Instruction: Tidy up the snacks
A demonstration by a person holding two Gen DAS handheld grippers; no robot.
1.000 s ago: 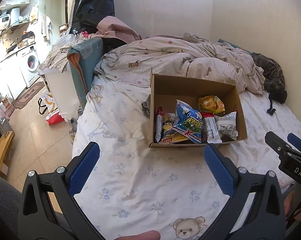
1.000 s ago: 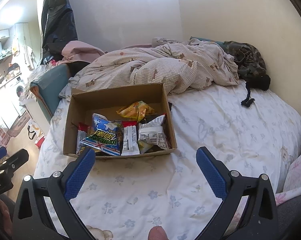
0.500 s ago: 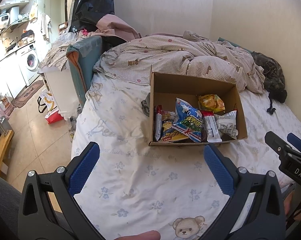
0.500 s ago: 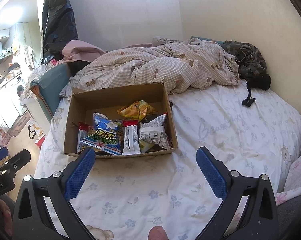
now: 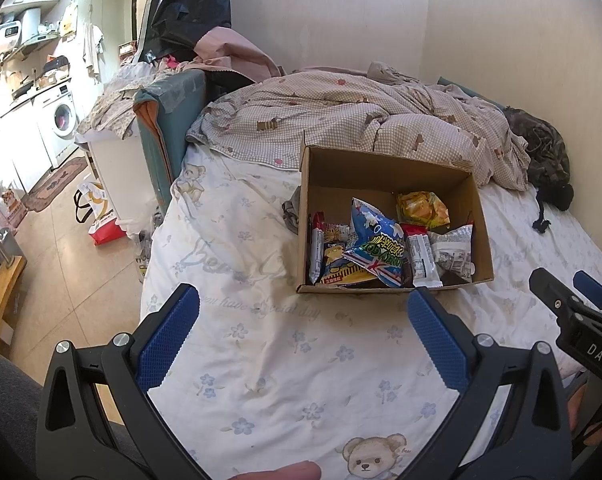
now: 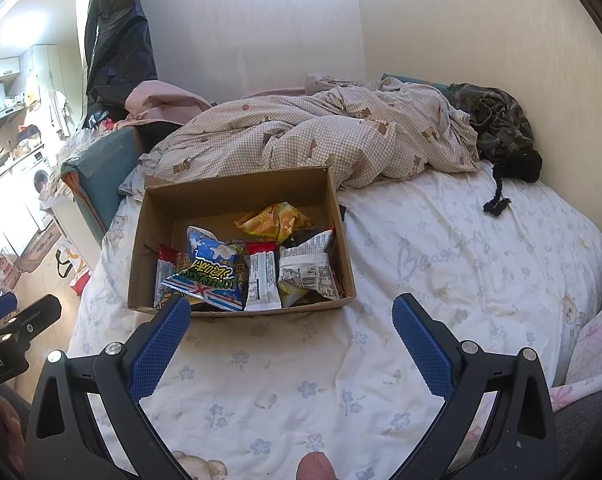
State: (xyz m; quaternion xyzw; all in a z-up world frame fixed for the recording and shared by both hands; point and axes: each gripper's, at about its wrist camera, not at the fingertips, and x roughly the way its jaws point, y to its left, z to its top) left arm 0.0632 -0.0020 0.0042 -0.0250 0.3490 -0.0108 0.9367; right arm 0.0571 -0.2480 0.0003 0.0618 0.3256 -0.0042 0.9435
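Note:
An open cardboard box (image 5: 385, 166) (image 6: 237, 190) sits on the bed and holds several snack packets. Among them are a blue-and-white bag (image 5: 375, 246) (image 6: 209, 268), a yellow-orange bag (image 5: 421, 209) (image 6: 275, 222) at the back, and white wrappers (image 5: 455, 250) (image 6: 307, 266). My left gripper (image 5: 303, 302) is open and empty, above the sheet in front of the box's near left corner. My right gripper (image 6: 291, 308) is open and empty, just in front of the box's near wall. The right gripper also shows at the right edge of the left wrist view (image 5: 573, 300).
The bed has a white floral sheet (image 5: 261, 360) (image 6: 441, 260). A rumpled checked duvet (image 5: 361, 120) (image 6: 321, 136) lies behind the box. A dark camouflage garment (image 6: 497, 120) lies by the wall. The bed's left edge drops to a tiled floor (image 5: 61, 264) with bags.
Both grippers have crept slightly towards the box, which sits a little lower and nearer in both views. Both stay open and empty.

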